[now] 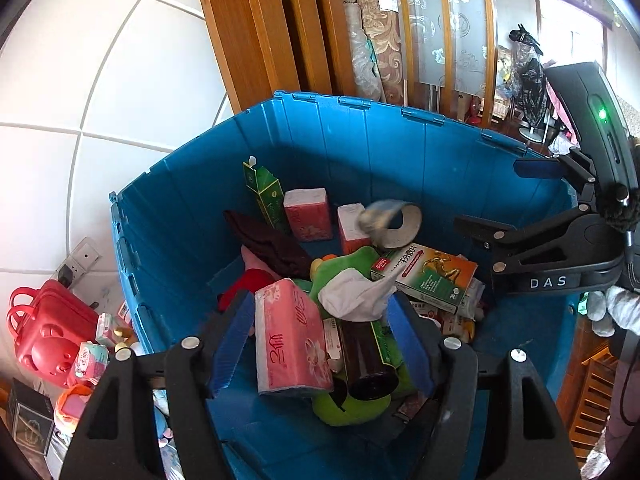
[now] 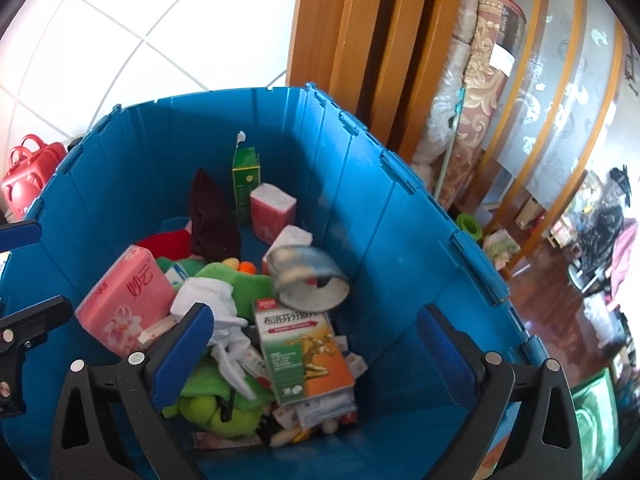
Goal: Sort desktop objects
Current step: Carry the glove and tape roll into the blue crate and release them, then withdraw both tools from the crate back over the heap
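Observation:
A blue plastic bin [image 1: 180,208] [image 2: 420,248] holds several items. A grey tape roll [image 1: 390,222] [image 2: 306,280], blurred, is in the air just above the pile, touching neither gripper. Below lie a green and orange medicine box [image 1: 432,276] [image 2: 304,352], a pink tissue pack [image 1: 288,344] [image 2: 124,304], a white sock [image 1: 352,296] [image 2: 208,300] and a green plush toy [image 1: 352,404] [image 2: 236,284]. My left gripper [image 1: 320,344] is open and empty over the bin. My right gripper [image 2: 316,344] is open and empty; it also shows in the left wrist view [image 1: 504,200].
A red bear-shaped case [image 1: 44,332] [image 2: 28,176] and small packets [image 1: 92,360] sit left of the bin by the white tiled wall. Wooden door frame [image 2: 360,40], rolled carpets [image 2: 488,92] and a wooden floor [image 2: 560,320] lie behind and right.

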`<state>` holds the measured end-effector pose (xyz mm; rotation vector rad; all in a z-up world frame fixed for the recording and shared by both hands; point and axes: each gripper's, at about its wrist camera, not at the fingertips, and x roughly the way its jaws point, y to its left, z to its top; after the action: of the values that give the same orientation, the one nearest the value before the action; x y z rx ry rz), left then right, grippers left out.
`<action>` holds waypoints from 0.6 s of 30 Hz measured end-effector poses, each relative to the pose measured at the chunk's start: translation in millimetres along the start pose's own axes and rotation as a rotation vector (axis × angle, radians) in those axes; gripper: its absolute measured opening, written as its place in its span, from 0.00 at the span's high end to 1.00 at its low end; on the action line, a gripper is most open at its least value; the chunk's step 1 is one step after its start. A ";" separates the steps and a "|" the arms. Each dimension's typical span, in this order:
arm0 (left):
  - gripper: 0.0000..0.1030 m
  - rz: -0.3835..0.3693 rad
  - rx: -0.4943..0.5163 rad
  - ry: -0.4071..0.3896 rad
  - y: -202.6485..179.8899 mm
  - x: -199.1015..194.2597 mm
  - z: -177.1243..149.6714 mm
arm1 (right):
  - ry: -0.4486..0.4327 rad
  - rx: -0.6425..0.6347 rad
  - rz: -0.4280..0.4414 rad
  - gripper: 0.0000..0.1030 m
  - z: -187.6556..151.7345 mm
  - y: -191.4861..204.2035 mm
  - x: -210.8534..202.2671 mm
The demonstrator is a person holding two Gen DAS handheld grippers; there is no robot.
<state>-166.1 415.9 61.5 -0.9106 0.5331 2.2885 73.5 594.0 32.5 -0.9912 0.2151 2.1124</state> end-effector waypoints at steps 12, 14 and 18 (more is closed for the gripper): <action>0.34 0.005 -0.061 -0.125 30.8 -42.0 -24.4 | -0.055 0.028 0.014 0.00 -3.3 27.1 -36.6; 0.34 0.034 -0.078 -0.152 41.3 -51.6 -34.7 | -0.089 0.032 0.022 0.00 -2.3 36.0 -49.6; 0.34 0.058 -0.125 -0.169 73.0 -63.2 -59.8 | -0.178 0.041 0.059 0.00 -0.2 62.3 -81.1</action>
<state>-150.2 304.4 76.2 -0.7585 0.3507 2.4468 61.3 504.3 80.2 -0.7768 0.1994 2.2263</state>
